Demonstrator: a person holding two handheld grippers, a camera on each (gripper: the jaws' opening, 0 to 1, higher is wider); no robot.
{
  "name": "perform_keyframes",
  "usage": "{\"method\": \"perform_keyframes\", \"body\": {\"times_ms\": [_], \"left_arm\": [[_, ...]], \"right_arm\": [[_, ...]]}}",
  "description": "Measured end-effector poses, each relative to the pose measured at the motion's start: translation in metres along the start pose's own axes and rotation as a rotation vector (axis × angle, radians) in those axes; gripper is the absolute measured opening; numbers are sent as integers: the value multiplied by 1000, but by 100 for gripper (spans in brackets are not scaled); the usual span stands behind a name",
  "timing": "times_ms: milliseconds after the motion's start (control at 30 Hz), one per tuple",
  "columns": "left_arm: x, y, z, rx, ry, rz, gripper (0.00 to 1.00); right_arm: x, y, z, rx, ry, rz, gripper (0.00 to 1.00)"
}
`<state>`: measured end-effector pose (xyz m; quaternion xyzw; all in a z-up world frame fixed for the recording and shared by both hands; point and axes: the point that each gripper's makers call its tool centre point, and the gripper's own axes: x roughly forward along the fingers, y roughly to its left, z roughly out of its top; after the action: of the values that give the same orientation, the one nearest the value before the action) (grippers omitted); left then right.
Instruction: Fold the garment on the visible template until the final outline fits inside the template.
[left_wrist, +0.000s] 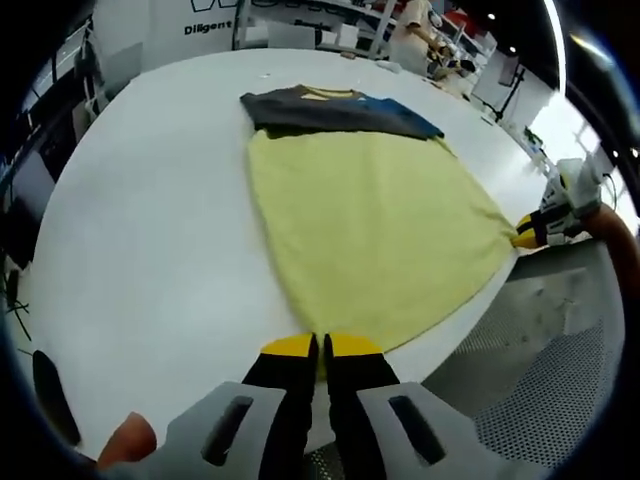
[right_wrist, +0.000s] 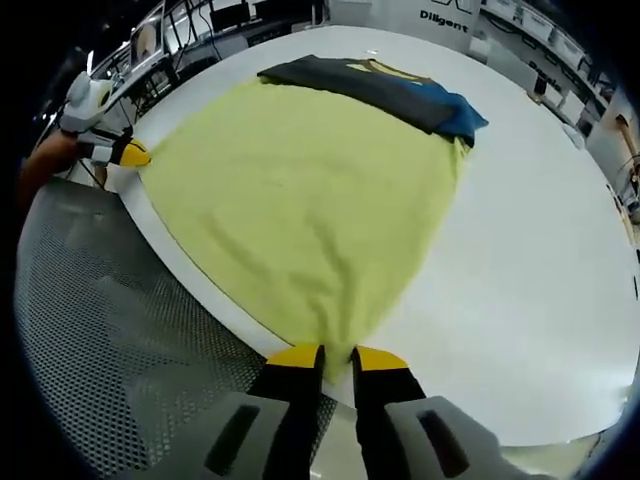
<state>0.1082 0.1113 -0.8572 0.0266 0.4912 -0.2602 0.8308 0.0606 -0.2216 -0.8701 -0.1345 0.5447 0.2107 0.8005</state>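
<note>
A garment with a pale yellow body (left_wrist: 370, 220) (right_wrist: 300, 190) lies spread flat on the white table (left_wrist: 150, 220). Its far end is dark grey with a blue patch (left_wrist: 340, 110) (right_wrist: 390, 90). My left gripper (left_wrist: 320, 346) is shut on the near edge of the yellow cloth, at one corner; in the right gripper view the left gripper (right_wrist: 128, 153) sits at the left corner. My right gripper (right_wrist: 337, 356) is shut on the other near corner, where the cloth bunches to a point. In the left gripper view the right gripper (left_wrist: 528, 231) holds the right corner.
A grey perforated metal surface (left_wrist: 540, 360) (right_wrist: 90, 320) runs along the table's near edge under both grippers. Shelves and equipment (left_wrist: 340, 25) stand far behind the table. A sleeve and hand show at the edge (left_wrist: 125, 440).
</note>
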Motion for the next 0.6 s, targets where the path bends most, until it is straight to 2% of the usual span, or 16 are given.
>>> {"method": "perform_keyframes", "body": {"times_ms": [167,333,367,467,500,600], "left_arm": [[-4,-11,-11,30,54,-27,0],[-7,-18,-29,51,116,-49,0],[-7,-18,-29,54,125,-48,0],[-6,-14,-27,72,123,-29,0],[-6,-12,-28,76,129,-19,0],[-6,-11,-27,70,126,-19,0]], "right_arm": [[-1,-1,0,-3,-1,0,1],[-3,1,-5,4,23,20,1],[-4,3,-6,15,28,29,2],[-4,7,-7,8,37,51,18],[-6,12,-9,12,47,71,17],[-13,6,-5,9,32,48,15]]}}
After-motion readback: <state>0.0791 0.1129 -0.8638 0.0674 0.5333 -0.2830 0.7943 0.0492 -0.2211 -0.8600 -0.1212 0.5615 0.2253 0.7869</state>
